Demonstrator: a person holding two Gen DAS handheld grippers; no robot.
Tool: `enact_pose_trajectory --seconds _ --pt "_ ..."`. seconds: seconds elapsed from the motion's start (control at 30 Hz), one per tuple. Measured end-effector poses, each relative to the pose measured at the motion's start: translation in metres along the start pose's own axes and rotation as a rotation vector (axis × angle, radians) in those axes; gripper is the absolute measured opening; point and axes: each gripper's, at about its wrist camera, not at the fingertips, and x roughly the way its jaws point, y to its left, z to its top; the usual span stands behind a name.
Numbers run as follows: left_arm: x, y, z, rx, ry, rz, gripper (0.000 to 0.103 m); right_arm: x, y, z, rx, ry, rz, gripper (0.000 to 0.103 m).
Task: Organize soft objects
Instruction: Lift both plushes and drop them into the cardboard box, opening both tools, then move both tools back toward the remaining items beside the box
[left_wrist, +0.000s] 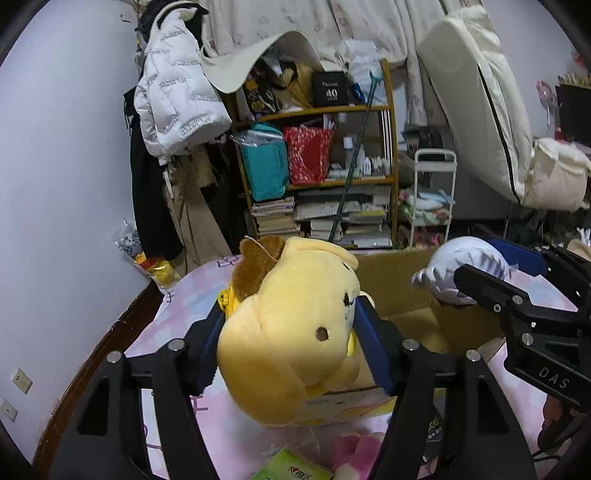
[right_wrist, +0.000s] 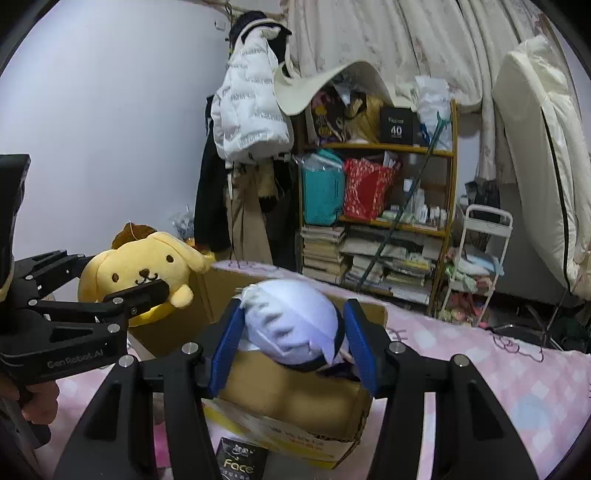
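Observation:
My left gripper is shut on a yellow dog plush with a brown cap, held over the near left corner of an open cardboard box. The plush also shows in the right wrist view. My right gripper is shut on a white-haired plush doll, held over the box. In the left wrist view the doll hangs at the box's right side in the right gripper's fingers.
The box sits on a pink checked bedspread. A green tissue pack and a pink soft item lie near the front. A black "Face" packet lies before the box. A cluttered bookshelf, hanging coats and a white trolley stand behind.

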Motion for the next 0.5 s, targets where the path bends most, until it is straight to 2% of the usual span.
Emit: enact_pose_trajectory --seconds 0.13,0.23,0.37,0.47,0.5 --pt "0.006 -0.003 -0.003 0.000 0.022 -0.002 0.073 0.002 -0.005 -0.002 0.023 0.013 0.009 0.060" --pt "0.003 -0.001 -0.004 -0.012 0.018 0.017 0.086 0.000 -0.007 -0.001 0.033 0.008 0.007 0.072" --pt "-0.003 0.003 -0.003 -0.023 0.023 0.029 0.088 -0.003 -0.008 -0.001 0.043 0.010 0.005 0.078" --pt "-0.009 0.007 -0.003 -0.030 0.025 0.039 0.094 -0.008 -0.008 -0.001 0.047 0.009 0.001 0.092" --pt "-0.012 0.009 -0.004 -0.036 0.025 0.042 0.096 -0.011 -0.007 -0.002 0.050 0.006 0.001 0.092"
